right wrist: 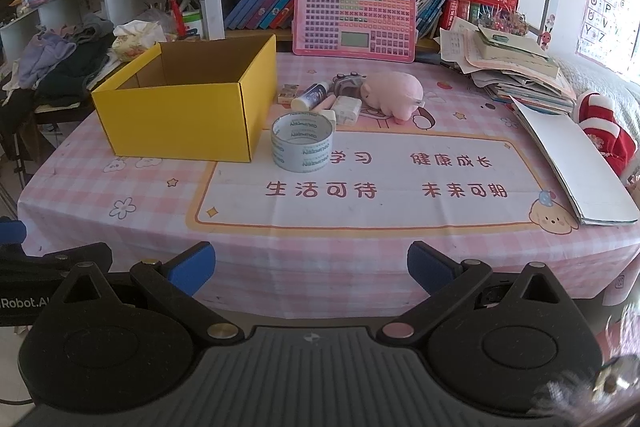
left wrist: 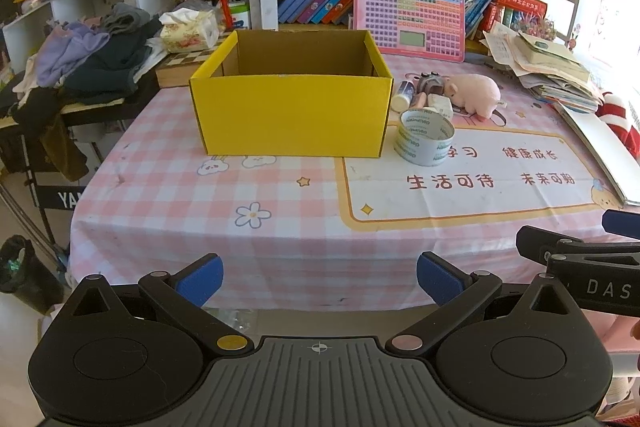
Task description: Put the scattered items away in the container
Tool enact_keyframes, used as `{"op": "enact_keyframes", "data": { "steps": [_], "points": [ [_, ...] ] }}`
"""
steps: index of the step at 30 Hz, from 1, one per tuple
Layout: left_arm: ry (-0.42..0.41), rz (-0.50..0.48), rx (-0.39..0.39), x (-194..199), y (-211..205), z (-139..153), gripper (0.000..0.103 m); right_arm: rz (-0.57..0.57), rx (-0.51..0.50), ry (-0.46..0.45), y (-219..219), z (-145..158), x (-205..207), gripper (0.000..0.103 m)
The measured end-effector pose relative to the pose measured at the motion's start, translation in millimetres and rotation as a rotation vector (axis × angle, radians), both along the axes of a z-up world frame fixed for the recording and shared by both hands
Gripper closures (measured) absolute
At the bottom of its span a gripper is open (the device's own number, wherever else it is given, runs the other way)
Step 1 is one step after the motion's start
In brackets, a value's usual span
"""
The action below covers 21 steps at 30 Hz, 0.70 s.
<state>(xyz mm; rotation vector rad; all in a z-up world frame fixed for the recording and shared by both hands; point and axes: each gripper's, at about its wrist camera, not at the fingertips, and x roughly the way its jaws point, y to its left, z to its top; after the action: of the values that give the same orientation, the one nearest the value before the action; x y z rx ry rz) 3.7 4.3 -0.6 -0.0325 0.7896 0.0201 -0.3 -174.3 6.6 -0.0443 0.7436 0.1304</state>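
An open yellow cardboard box (left wrist: 290, 107) (right wrist: 180, 115) stands on the pink checked tablecloth; no item shows inside it. Right of it a roll of clear tape (left wrist: 425, 137) (right wrist: 303, 143) stands on its side. Behind the tape lie a pink plush pig (left wrist: 476, 94) (right wrist: 394, 91), a small dark toy (right wrist: 349, 82), a white tube (right wrist: 312, 95), a white packet (right wrist: 346, 109) and a small card box (right wrist: 289, 93). My left gripper (left wrist: 320, 281) and right gripper (right wrist: 311, 269) hover open at the table's near edge, far from the items, with nothing between their blue pads.
A pink keypad board (right wrist: 354, 23) leans on the bookshelf behind. Stacked papers and books (right wrist: 516, 67) and a white booklet (right wrist: 572, 167) fill the table's right side, beside a red and white plush (right wrist: 600, 127). Heaped clothes (left wrist: 92, 63) lie left of the table.
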Motion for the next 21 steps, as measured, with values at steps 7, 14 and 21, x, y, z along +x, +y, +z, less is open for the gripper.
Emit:
{"op": "enact_keyframes", "data": {
  "steps": [7, 14, 21],
  "points": [
    [0.001, -0.003, 0.0, -0.6, 0.7, -0.3, 0.0, 0.0, -0.001, -0.001, -0.7, -1.0, -0.5, 0.0],
    [0.001, -0.005, 0.0, 0.4, 0.5, -0.3, 0.0, -0.002, -0.005, -0.007, 3.3, 2.2, 0.6, 0.0],
    [0.001, -0.005, 0.004, 0.4, -0.2, -0.5, 0.0, -0.007, 0.0, -0.005, -0.3, 0.9, -0.3, 0.0]
  ]
}}
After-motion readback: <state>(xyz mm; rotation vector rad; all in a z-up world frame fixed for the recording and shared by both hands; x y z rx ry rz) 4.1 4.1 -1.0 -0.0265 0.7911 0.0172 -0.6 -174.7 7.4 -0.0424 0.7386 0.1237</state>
